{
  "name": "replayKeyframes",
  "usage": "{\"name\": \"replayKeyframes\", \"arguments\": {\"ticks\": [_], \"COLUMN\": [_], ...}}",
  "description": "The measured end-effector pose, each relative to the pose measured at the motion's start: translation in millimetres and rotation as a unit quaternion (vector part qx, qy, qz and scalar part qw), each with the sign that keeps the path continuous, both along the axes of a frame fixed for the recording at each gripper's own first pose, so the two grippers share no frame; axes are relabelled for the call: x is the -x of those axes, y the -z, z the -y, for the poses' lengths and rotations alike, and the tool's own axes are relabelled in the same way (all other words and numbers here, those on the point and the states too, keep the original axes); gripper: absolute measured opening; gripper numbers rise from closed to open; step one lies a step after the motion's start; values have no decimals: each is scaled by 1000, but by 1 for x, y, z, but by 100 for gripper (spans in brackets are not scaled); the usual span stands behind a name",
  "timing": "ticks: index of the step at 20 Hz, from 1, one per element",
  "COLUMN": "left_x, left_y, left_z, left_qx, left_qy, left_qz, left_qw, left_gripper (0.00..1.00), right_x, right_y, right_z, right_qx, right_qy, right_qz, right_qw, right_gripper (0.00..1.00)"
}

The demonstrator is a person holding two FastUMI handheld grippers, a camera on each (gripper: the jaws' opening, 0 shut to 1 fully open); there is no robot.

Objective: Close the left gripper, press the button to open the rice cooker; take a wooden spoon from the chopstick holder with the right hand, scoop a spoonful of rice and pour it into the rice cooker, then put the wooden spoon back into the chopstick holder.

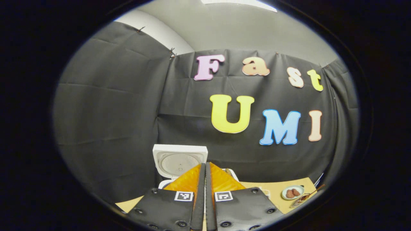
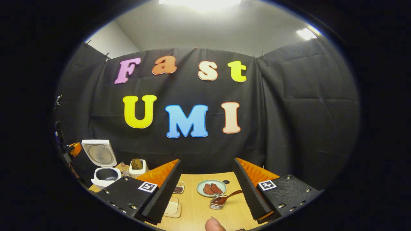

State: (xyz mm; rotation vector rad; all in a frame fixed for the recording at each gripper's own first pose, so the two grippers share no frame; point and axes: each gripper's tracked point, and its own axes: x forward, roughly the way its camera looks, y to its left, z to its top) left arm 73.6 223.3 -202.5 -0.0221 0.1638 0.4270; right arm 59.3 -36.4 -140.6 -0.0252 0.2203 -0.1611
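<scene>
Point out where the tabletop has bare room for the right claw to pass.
Bare wood lies between the plate and the small tray, running toward the wall. The left side is crowded: open rice cooker, white holder, small dishes. The wire holder with spoon sits beside the plate.

L gripper (image 1: 205, 179) fingers pressed together, level; R gripper (image 2: 205, 189) jaws spread wide; fingertip (image 2: 214, 225) at bottom edge.

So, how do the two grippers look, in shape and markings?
Both grippers are alike. The left gripper has two flat black plates with round bolts, each bearing a square black-and-white marker near the inner top corner. The right gripper has the same plates and markers; its long, wedge-shaped fingers have ribbed inner faces.
</scene>
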Motion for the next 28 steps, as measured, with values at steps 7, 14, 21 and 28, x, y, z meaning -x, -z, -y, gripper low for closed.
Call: {"name": "replayKeyframes", "arguments": {"ticks": [7, 14, 21, 28], "left_x": [53, 80, 91, 98], "left_y": [-21, -11, 18, 41], "left_z": [80, 137, 159, 165], "left_qx": [-23, -64, -61, -45], "left_qy": [-16, 4, 24, 31], "left_qz": [-16, -56, -98, -132], "left_qw": [999, 996, 993, 990], "left_gripper": [12, 31, 71, 72], "right_x": [-33, -73, -122, -148], "right_y": [114, 228, 316, 370], "right_z": [92, 154, 165, 154], "right_qx": [-76, -79, -153, -194], "right_qy": [-11, 14, 20, 16], "right_qz": [-48, -91, -120, -161], "right_qw": [996, 993, 981, 968], "right_gripper": [99, 98, 98, 80]}}
